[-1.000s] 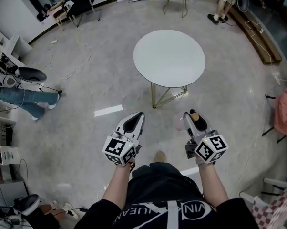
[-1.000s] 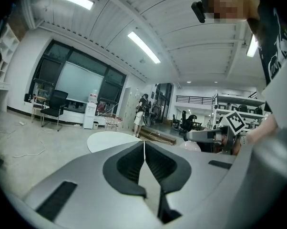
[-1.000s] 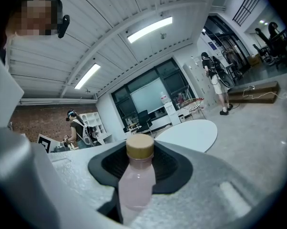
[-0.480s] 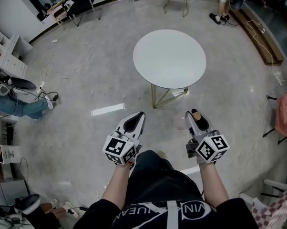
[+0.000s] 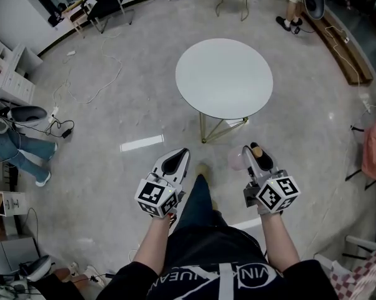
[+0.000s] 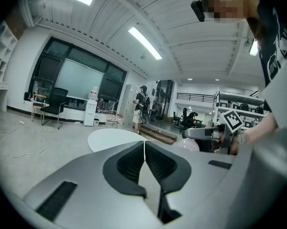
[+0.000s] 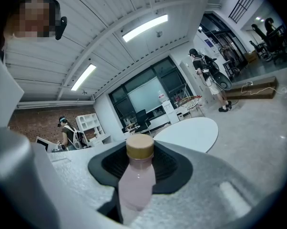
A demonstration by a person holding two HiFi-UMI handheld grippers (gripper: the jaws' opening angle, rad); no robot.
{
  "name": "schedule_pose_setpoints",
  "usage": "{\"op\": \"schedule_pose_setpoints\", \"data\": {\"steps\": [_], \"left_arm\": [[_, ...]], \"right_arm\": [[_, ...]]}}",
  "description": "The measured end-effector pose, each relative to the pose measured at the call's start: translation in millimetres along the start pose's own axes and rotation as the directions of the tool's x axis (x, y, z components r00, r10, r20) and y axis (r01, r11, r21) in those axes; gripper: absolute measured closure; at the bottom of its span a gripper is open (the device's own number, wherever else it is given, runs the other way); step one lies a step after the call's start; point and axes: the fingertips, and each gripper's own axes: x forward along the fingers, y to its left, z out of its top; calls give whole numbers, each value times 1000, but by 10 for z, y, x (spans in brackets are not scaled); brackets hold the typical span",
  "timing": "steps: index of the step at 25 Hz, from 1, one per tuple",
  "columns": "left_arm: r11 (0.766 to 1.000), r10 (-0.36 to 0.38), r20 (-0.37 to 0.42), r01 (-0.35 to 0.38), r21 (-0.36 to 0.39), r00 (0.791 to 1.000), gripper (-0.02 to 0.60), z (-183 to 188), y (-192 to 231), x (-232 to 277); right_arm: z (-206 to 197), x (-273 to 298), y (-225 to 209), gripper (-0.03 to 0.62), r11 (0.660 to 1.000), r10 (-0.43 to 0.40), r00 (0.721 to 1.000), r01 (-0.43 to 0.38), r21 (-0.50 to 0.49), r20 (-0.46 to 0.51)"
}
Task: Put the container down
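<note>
Bottle [image 7: 135,185], pink with a tan cap, is clamped between the right gripper's [image 5: 258,158] jaws, in the air short of the round table's [image 5: 224,77] near edge. Left gripper [image 5: 174,162] is closed and empty.

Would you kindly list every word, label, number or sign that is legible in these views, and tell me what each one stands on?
"VIN": white print on the person's black shirt, cut off.
"UAVEN", roughly: same shirt, further left, uncertain.
Left gripper and right gripper: cubes carry square patterns only, no letters.
Pink bottle: no label visible.
White card at the left edge: too small to read.
</note>
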Motion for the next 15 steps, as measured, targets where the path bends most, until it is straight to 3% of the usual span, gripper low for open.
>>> {"op": "schedule_pose_setpoints", "data": {"steps": [15], "left_arm": [[998, -46, -1, 46, -32, 999, 566, 202, 359, 828]], "right_arm": [[312, 557, -420, 465, 1000, -29, 1000, 29, 12, 2]]}}
